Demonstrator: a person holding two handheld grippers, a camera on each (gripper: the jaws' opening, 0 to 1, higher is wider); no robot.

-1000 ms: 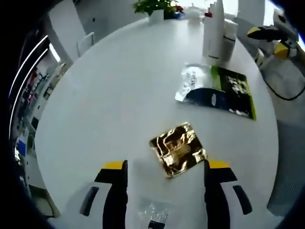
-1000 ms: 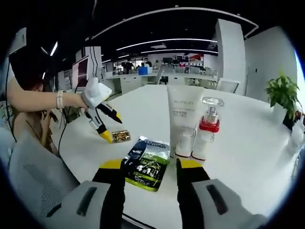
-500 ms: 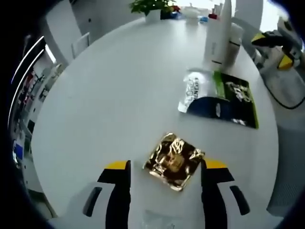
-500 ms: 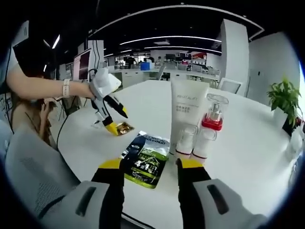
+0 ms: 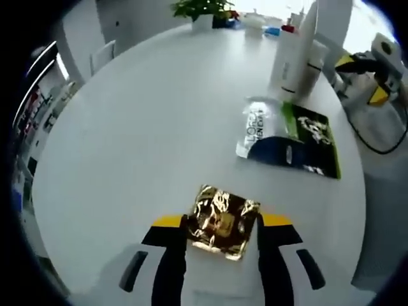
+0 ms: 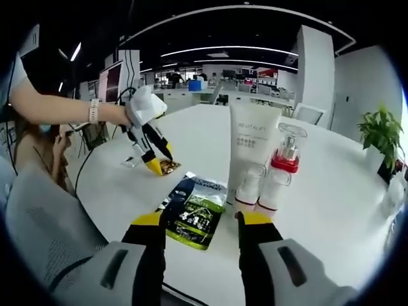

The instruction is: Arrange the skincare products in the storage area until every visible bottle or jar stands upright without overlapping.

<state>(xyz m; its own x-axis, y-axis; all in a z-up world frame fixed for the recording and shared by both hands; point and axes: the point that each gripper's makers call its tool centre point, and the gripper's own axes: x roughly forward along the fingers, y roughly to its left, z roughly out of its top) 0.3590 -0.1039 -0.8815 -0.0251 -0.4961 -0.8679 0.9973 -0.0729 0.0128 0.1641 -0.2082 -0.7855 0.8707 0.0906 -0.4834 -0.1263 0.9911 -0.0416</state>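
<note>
A gold foil sachet [image 5: 220, 220] lies on the round white table [image 5: 146, 127], and my left gripper [image 5: 221, 224] has its jaws pressed against two sides of it. The right gripper view has that left gripper [image 6: 158, 162] tipped down onto the gold foil sachet [image 6: 169, 167]. A green, black and silver sachet [image 5: 290, 131] lies flat farther on, before a tall white tube [image 5: 287, 60]. My right gripper [image 6: 203, 220] is open and holds nothing, with the green sachet [image 6: 194, 213] just past its tips. Behind stand the white tube [image 6: 254, 150], two small bottles [image 6: 247, 188] and a red-collared pump bottle [image 6: 284, 153].
A person's arm with a wristband [image 6: 64, 111] holds the left gripper. A grey chair [image 6: 38, 217] stands at the near table edge. A potted plant [image 6: 379, 131] sits at the far right and another plant [image 5: 204, 9] at the table's far side. The right gripper [image 5: 370, 70] hovers past the table's edge.
My left gripper has moved forward over the gold sachet and its jaws have narrowed onto its sides. The right gripper has stayed in place, open.
</note>
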